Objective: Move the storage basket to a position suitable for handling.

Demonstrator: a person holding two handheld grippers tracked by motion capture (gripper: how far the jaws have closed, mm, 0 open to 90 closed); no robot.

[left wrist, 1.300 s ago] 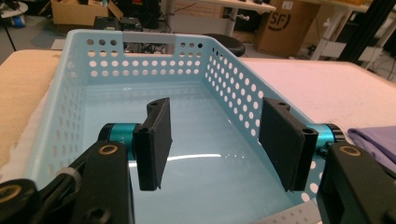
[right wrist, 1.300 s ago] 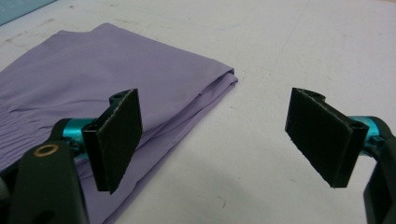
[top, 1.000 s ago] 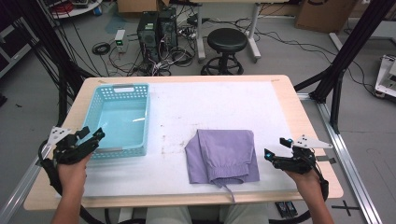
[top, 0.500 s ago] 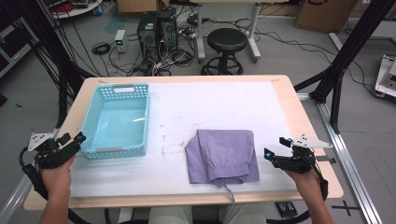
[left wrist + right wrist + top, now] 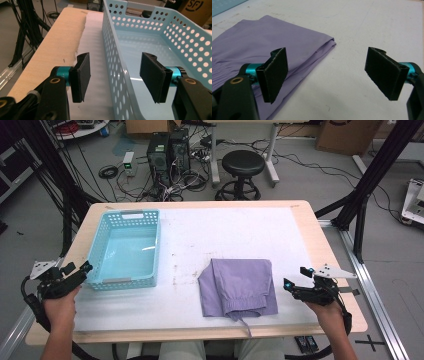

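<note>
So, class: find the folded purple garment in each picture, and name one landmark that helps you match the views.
High view: the purple garment lies front of centre on the white mat, left of the right gripper.
Left gripper view: not in it.
Right gripper view: the garment lies at the left, behind the left jaw.
Shared landmark: the blue basket, whose side wall runs between the left gripper's jaws.
</note>
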